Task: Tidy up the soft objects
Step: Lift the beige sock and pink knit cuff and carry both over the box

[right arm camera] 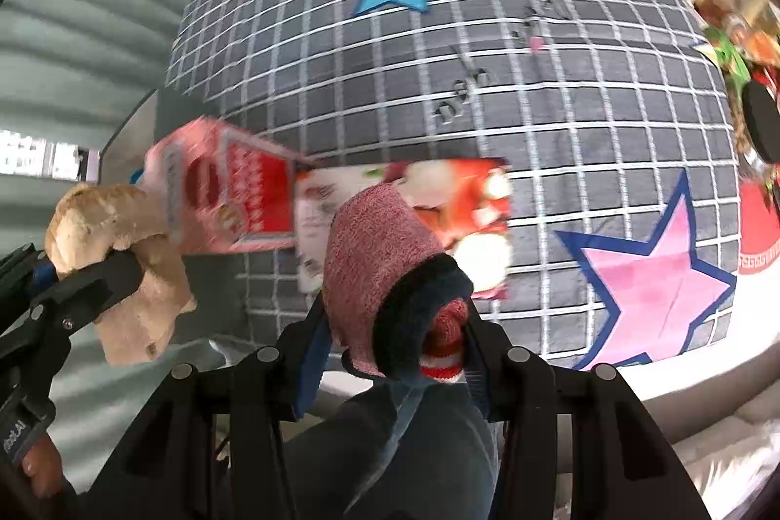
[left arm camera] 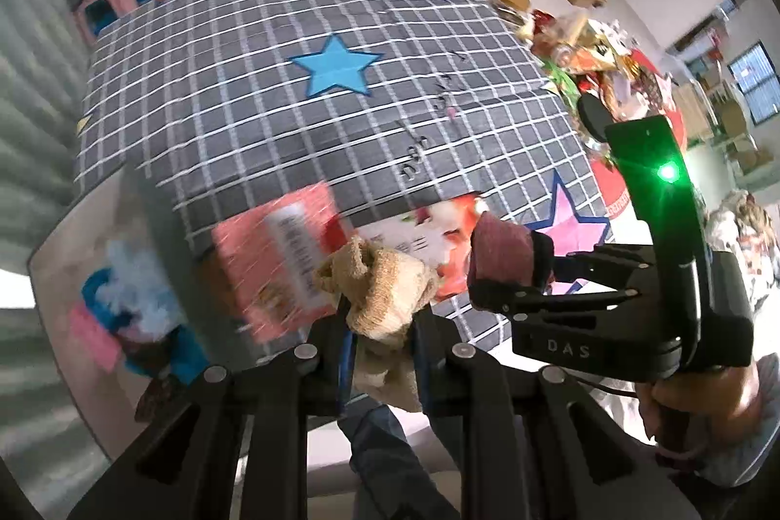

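Socks hang lifted above the gray star-print checked cloth (left arm camera: 292, 120): right gripper (right arm camera: 390, 325), whose body reads "DAS", is clamped on the red-and-navy sock (right arm camera: 375, 257), and left gripper (left arm camera: 378, 325) pinches the smaller tan sock (left arm camera: 385, 291) between its fingers.

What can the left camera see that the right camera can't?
Only the left wrist view shows the blue fluffy thing at the table's near-left corner and the right gripper's green light. Only the right wrist view shows the reddish sock's dark cuff and red-and-white striped tip. Both show the beige sock, the reddish sock, the pink box and the star-patterned grid cloth.
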Demonstrator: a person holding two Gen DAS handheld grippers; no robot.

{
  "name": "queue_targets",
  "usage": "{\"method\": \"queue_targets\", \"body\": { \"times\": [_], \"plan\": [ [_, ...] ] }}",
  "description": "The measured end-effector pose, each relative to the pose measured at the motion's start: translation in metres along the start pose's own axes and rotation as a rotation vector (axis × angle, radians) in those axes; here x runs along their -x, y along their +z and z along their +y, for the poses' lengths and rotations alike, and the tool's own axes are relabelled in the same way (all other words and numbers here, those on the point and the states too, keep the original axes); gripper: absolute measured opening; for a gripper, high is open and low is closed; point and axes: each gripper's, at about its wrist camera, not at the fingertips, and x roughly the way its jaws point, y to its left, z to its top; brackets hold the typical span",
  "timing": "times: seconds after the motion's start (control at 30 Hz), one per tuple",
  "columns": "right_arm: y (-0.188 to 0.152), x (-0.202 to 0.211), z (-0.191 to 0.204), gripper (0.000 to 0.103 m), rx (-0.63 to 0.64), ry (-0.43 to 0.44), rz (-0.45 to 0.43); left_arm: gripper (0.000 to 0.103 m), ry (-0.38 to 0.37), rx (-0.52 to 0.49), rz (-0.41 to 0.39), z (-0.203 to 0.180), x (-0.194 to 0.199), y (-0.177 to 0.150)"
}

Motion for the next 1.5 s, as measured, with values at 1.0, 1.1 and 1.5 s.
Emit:
{"method": "queue_targets", "body": {
  "times": [1.0, 1.1, 1.5],
  "plan": [
    [-0.019, -0.02, 0.199, 0.05, 0.526, 0.016, 0.074, 0.022, 0.19, 0.542, -0.075, 0.168, 0.046, -0.136],
    [-0.016, -0.022, 0.215, 0.05, 0.553, 0.036, 0.085, 0.022, 0.195, 0.567, -0.071, 0.174, 0.045, -0.144],
    [-0.013, -0.032, 0.26, 0.05, 0.636, 0.044, 0.111, 0.022, 0.218, 0.624, -0.061, 0.186, 0.04, -0.155]
  ]
}}
